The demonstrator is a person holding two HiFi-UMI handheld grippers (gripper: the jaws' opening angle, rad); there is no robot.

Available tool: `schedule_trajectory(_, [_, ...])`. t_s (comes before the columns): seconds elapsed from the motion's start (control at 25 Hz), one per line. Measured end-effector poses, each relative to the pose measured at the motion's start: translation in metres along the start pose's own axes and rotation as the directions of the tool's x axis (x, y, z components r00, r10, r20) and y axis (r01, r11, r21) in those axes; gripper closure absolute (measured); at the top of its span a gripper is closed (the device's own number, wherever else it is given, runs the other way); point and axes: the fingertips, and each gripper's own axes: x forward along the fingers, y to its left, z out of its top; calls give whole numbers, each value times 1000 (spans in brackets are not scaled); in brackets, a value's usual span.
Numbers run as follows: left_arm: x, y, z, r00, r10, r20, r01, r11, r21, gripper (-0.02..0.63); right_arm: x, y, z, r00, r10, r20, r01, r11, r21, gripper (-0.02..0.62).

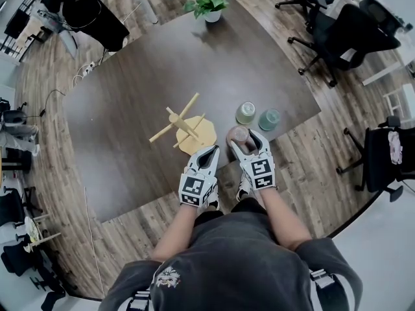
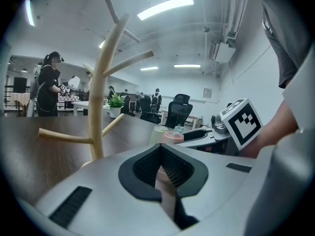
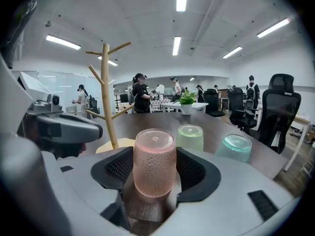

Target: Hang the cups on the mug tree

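Head view: a person stands at the near edge of the scene with a gripper in each hand
Table [image 1: 130,109]: dark brown top on a wood-plank floor; everything listed below stands on it or hovers over its near edge
Mug tree [image 1: 183,125]: pale wood, upright on a round base, branches angled out, left of the three cups
Right gripper [image 1: 246,141]: jaws spread wide, one pad on each side of the pink cup and just beside its wall; whether they press it cannot be told
Left gripper [image 1: 209,149]: jaws closed tip to tip with nothing between them, pointing at the mug tree's base from just beside it
Potted plant [image 1: 209,4]: green leaves in a white pot, at the far edge
Pink cup [image 3: 154,161]: dimpled, upside down on the table, between the right jaws
Green cup [image 1: 246,113]: upside down, just beyond the pink cup
Teal cup [image 1: 269,119]: upside down, just right of the green cup
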Motion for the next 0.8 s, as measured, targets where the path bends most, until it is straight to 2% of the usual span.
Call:
schedule_trajectory(0.16, [-4, -1, 3, 1000, 10, 8, -10, 1000, -3, 600, -6, 0, 16, 999, 19, 51, -21, 999, 47, 305])
schedule_trajectory(0.4, [-10, 6, 13, 999, 42, 31, -43, 999, 1, 600, -8, -3, 50, 987, 69, 143, -93, 982, 166, 305])
schedule_trajectory(0.8, [-22, 17, 22, 993, 105, 45, -105, 995, 1, 600, 4, -2, 96, 955, 188, 229, -261, 900, 350, 305])
